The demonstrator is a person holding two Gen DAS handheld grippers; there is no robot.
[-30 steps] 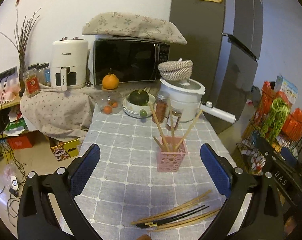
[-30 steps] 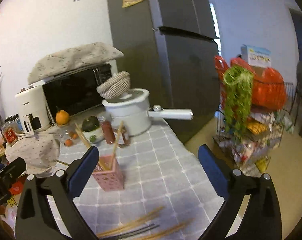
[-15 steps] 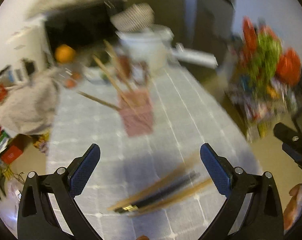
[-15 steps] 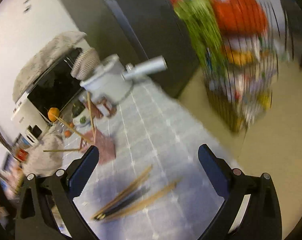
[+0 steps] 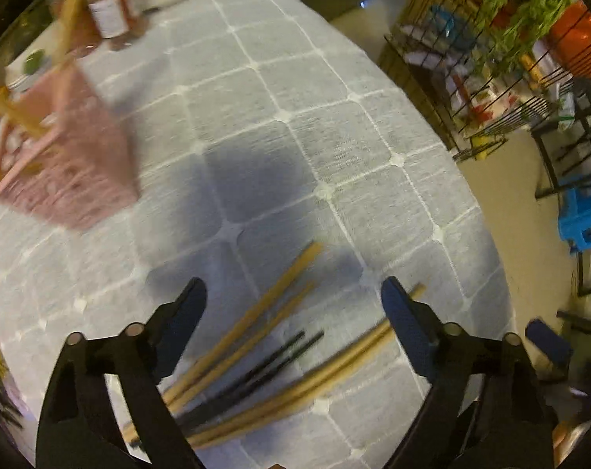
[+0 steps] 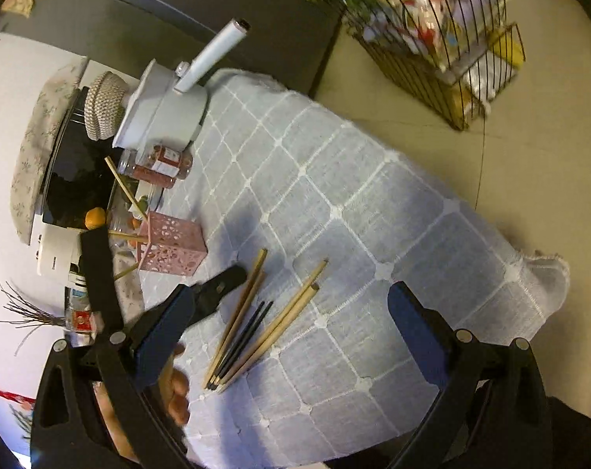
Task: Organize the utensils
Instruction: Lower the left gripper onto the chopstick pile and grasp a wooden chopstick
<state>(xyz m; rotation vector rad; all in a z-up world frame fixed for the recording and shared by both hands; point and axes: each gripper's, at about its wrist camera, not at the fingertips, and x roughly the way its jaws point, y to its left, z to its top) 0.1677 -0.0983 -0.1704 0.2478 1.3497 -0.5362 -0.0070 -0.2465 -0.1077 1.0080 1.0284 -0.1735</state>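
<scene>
Several loose chopsticks (image 5: 264, 355), wooden and black, lie in a fan on the grey checked tablecloth (image 5: 295, 97). My left gripper (image 5: 291, 301) points steeply down over them. Its jaws are closing with the chopsticks between them, and the pads press on nothing. A pink perforated holder (image 5: 72, 164) with several wooden chopsticks in it stands upper left, blurred. In the right wrist view my right gripper (image 6: 289, 312) hangs wide open above the same chopsticks (image 6: 256, 320), the holder (image 6: 170, 246) beyond them. One of the left gripper's fingers (image 6: 221, 285) reaches in from the left, a hand (image 6: 174, 383) behind it.
A white pot (image 6: 166, 113) with a long handle, spice jars (image 6: 158, 164) and a microwave (image 6: 76, 179) crowd the table's far end. Beyond the table's right edge are a wire rack (image 6: 444, 39) on the floor and a blue stool (image 5: 584, 215).
Both cameras have tipped down from the far counter to the tabletop and come lower over the loose chopsticks. The left jaws stand slightly narrower than before.
</scene>
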